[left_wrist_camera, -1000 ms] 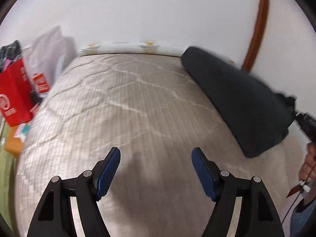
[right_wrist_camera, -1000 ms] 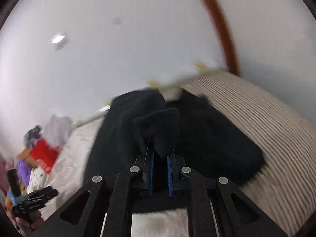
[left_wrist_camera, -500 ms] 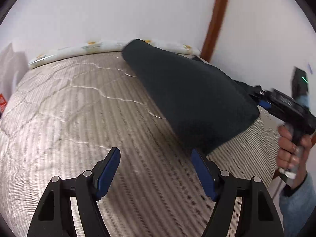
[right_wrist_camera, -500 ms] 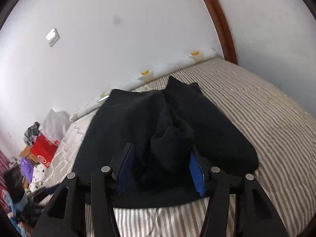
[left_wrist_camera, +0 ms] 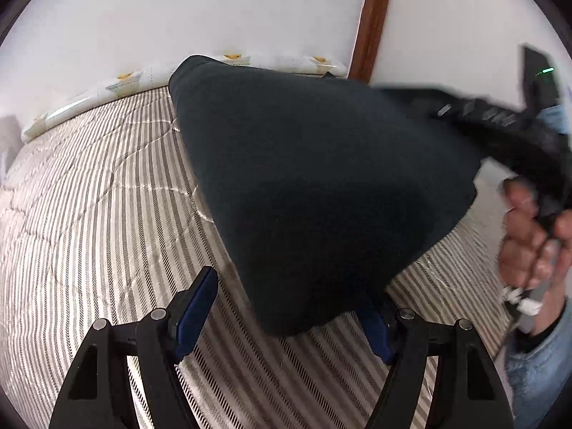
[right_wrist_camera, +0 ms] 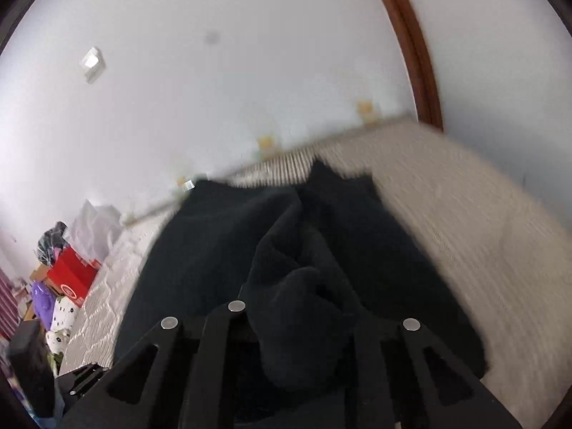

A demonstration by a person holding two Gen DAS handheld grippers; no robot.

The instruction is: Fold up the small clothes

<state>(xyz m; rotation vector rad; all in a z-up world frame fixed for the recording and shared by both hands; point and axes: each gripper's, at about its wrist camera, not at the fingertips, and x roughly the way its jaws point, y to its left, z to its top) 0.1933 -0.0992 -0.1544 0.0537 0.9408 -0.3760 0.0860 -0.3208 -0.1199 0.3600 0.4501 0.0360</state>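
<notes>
A striped quilted bedcover (left_wrist_camera: 93,193) fills the lower part of both views, with a white wall (left_wrist_camera: 178,10) behind it and a brown wooden strip (left_wrist_camera: 371,18) running up the wall at the right. In the right wrist view, a red box (right_wrist_camera: 71,279) and a heap of bags sit at the far left, beside the bed.

The dark garment (left_wrist_camera: 321,178) is raised off the bedcover at its near end and stretched toward the right. The left gripper (left_wrist_camera: 286,307) stands with its jaws wide apart; the garment's lower edge hangs between them, covering the top of the right pad, and does not appear to be pinched.

At the right edge, a hand (left_wrist_camera: 529,236) holds the right gripper (right_wrist_camera: 304,336). Its jaws have just been closing, and a bunched fold of the garment sits between them, hiding the pads; it seems clamped on that fold, though blur makes this uncertain.
</notes>
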